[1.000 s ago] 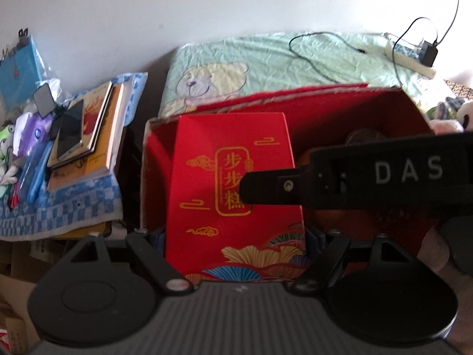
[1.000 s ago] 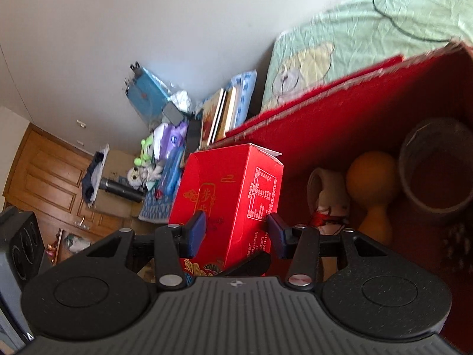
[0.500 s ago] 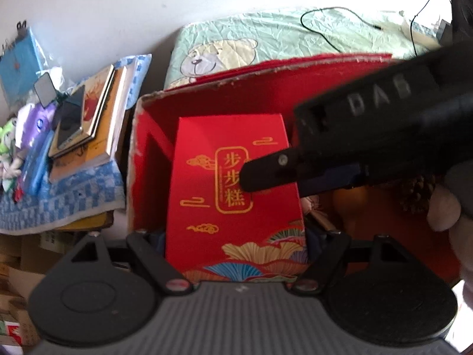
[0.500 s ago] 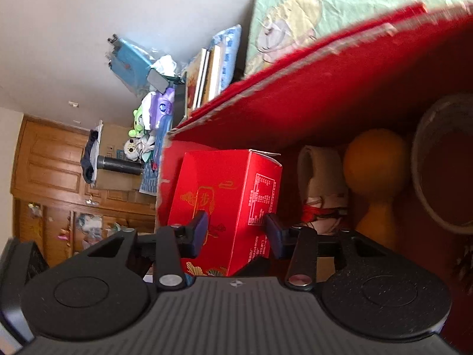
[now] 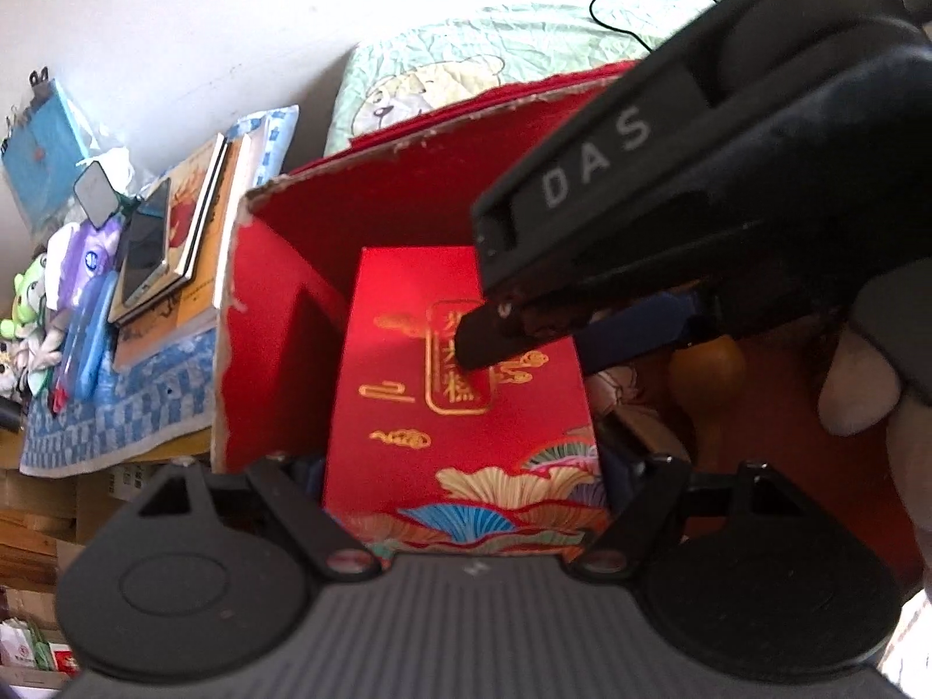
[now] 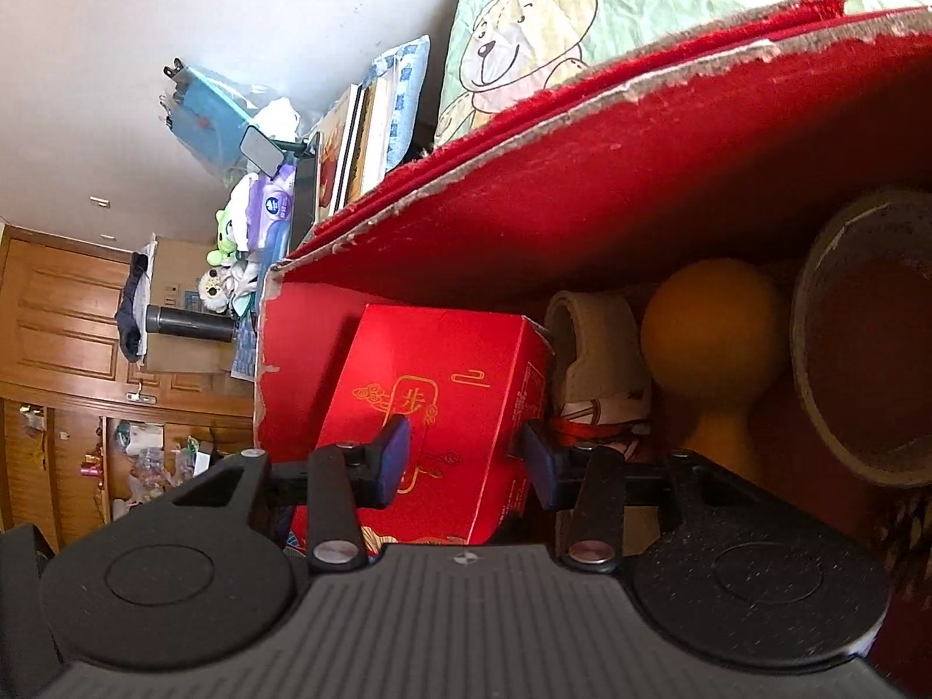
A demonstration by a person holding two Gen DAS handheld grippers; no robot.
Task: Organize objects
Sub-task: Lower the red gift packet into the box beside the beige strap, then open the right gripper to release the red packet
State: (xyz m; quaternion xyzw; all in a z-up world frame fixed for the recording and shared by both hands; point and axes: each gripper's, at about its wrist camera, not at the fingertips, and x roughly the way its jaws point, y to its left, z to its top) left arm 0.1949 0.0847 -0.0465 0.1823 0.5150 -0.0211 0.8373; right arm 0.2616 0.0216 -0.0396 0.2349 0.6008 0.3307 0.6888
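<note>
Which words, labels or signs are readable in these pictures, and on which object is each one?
"DAS": white letters on the black right gripper body, seen in the left wrist view.
"步": gold character in a frame on the red cardboard gift box; the characters below it are hidden or blurred.
Small white print on the box side: too small to read.

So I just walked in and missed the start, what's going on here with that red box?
A person is packing things with two hand-held grippers. The left gripper is clamped on a red gift carton, holding it inside the big red box at its left end. The right gripper hovers open around the carton's corner. Beside the carton sit a white mug, an orange gourd-shaped object and a round container.
</note>
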